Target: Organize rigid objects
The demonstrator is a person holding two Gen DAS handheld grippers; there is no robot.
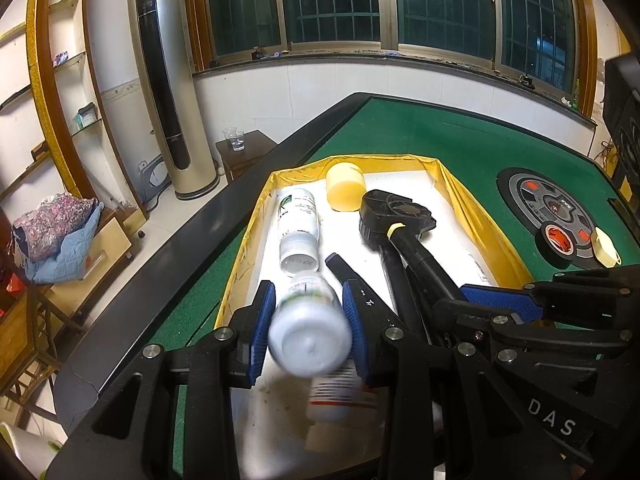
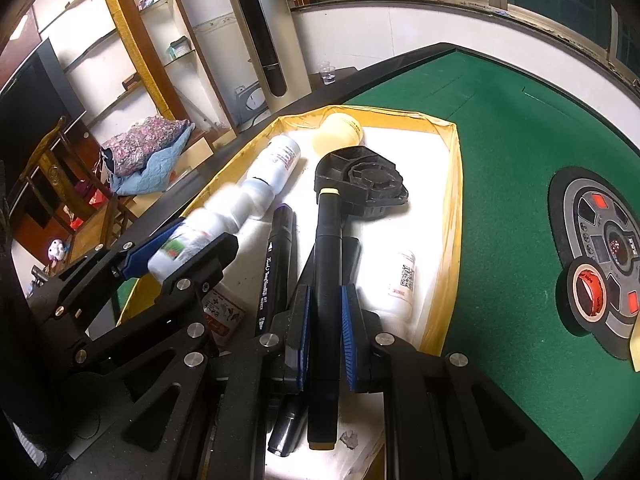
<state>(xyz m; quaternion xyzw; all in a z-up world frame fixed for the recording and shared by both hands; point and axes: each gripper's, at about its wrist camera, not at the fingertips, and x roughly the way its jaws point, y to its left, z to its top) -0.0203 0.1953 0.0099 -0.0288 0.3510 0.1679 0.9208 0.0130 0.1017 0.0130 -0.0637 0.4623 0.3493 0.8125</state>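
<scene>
The left tongs (image 1: pixel 308 326) are clamped on a white bottle (image 1: pixel 310 332) held just above the near end of the yellow-rimmed tray (image 1: pixel 476 200) on the green bench (image 1: pixel 460 128), and the right tongs (image 2: pixel 325 332) are clamped on a black marker (image 2: pixel 327 264) over the tray's middle. The bottle looks blurred, so it may slip on its smooth round wall and fall on the other bottle (image 1: pixel 298 224) lying ahead. The bottle's long axis runs along the tray, its base toward the camera; the marker points to the far end, toward the black brush head (image 2: pixel 362 182)
</scene>
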